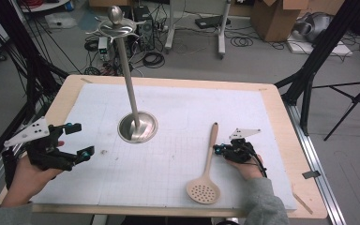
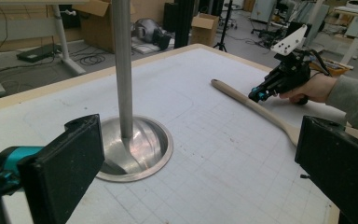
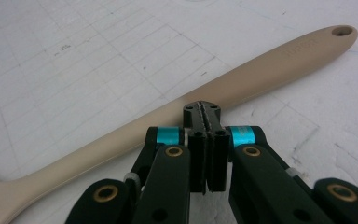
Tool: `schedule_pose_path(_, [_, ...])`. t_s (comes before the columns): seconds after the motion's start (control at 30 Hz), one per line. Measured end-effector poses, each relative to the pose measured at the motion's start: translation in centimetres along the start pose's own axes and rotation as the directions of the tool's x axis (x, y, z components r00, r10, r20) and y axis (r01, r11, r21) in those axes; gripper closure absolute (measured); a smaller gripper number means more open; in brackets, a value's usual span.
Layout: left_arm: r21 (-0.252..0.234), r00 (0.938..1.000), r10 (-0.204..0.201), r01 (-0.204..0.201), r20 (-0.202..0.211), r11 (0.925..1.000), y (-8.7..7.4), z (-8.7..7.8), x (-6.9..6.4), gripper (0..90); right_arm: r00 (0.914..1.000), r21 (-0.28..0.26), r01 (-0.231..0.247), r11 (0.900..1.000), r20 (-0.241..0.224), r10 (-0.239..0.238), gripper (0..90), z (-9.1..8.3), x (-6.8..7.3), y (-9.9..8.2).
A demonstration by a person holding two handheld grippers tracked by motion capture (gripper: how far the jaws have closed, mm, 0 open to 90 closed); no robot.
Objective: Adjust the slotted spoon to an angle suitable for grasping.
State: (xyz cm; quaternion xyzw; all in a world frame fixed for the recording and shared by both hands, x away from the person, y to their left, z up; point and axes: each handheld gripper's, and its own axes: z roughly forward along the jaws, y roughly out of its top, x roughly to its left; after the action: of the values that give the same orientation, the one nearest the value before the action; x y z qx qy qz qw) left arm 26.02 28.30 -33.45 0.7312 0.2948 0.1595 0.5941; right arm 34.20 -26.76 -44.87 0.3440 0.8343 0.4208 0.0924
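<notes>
A beige slotted spoon (image 1: 209,154) lies flat on the white gridded mat, its perforated head (image 1: 203,191) toward the near edge. My right gripper (image 1: 219,150) is shut with nothing between its jaws, and its tip is right beside the handle's middle. In the right gripper view the closed jaws (image 3: 202,110) point at the spoon handle (image 3: 270,70); I cannot tell whether they touch it. My left gripper (image 1: 80,139) is held open at the mat's left side. It faces the metal utensil stand (image 1: 138,127), and nothing is between its jaws (image 2: 200,154).
The stand's tall pole rises from a round base (image 2: 142,151) at mid table and ends in hooks and a knob (image 1: 116,18). The wooden table rim (image 1: 281,101) frames the mat. Beyond the table are cables, tripod legs and boxes on the floor.
</notes>
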Motion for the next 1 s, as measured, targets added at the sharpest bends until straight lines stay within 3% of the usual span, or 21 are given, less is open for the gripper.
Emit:
schedule_pose_path(0.27, [0.002, 0.9999, -0.005, 0.005, -0.012, 1.0000, -0.2, -0.5, -0.1, 1.8, 0.9993, -0.001, 0.035, 0.9994, -0.011, -0.035, 89.6, 1.1, 0.4, 0.8])
schedule_pose_path(0.67, [-0.006, 0.9982, -0.017, 0.017, -0.058, 0.9998, -0.8, -2.4, 0.3, 1.8, 0.9879, 0.013, 0.121, 0.9925, -0.099, -0.120, 89.8, 4.5, 2.3, 3.3])
schedule_pose_path(0.93, [-0.009, 0.9988, -0.009, 0.008, -0.047, 0.9999, -0.5, -2.2, 0.0, 1.8, 0.9857, 0.004, 0.136, 0.9907, -0.101, -0.135, 90.0, 4.0, 2.9, 3.6])
schedule_pose_path(1.0, [-0.007, 0.9990, -0.010, 0.010, -0.044, 0.9999, -0.5, -1.9, 0.1, 1.8, 0.9811, -0.002, 0.157, 0.9875, -0.114, -0.157, 90.0, 3.5, 3.3, 3.7])
